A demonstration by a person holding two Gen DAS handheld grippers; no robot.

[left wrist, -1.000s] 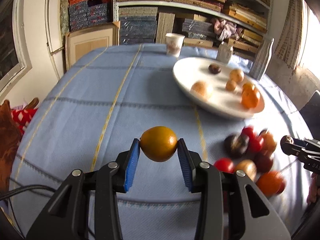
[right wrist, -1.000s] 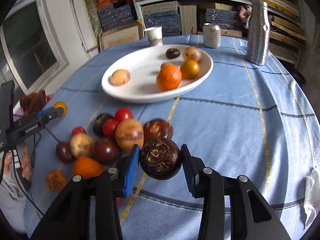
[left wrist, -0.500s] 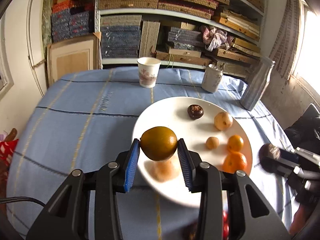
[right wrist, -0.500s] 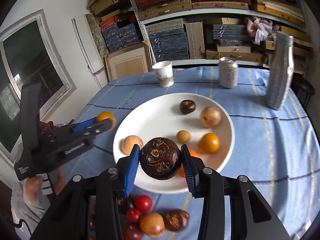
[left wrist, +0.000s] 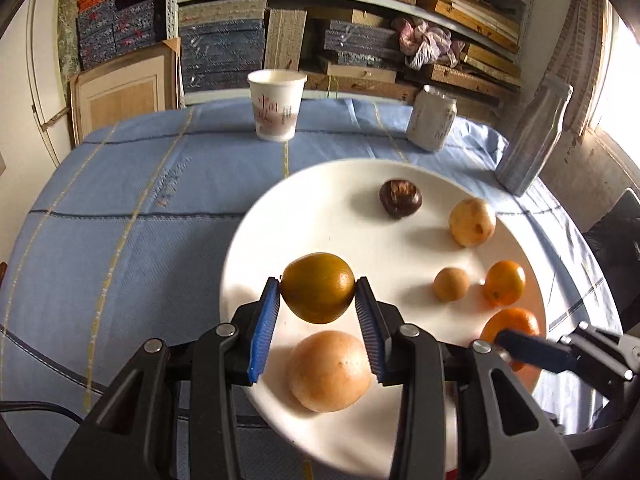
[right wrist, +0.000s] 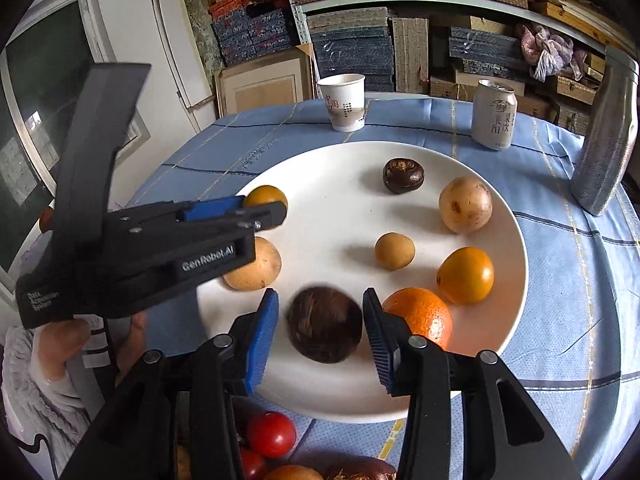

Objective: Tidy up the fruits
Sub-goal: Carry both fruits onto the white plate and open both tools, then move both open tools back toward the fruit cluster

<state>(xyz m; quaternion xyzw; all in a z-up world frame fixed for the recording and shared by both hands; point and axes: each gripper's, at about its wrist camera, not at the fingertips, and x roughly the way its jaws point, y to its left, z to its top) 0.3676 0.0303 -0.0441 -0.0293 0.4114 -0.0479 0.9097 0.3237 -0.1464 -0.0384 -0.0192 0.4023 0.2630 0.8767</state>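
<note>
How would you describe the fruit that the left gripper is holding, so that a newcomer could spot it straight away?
Start at the big white plate on the blue tablecloth. Above its near left part, the left gripper clamps a round fruit between blue pads, over a pale tan fruit. It is the only olive-brown one, darker than the oranges, and the only one held off the plate.

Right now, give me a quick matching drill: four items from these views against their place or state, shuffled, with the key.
Items:
1. greenish-brown citrus fruit
2. dark brown fruit
3. drink can
4. red tomato

States:
A. on the tablecloth, beyond the white plate
B. clamped in the left gripper
C. on the tablecloth, on the near side of the plate
D. between the right gripper pads, which have just been opening and no longer press it

Pairs: 1-B, 2-D, 3-A, 4-C
</note>
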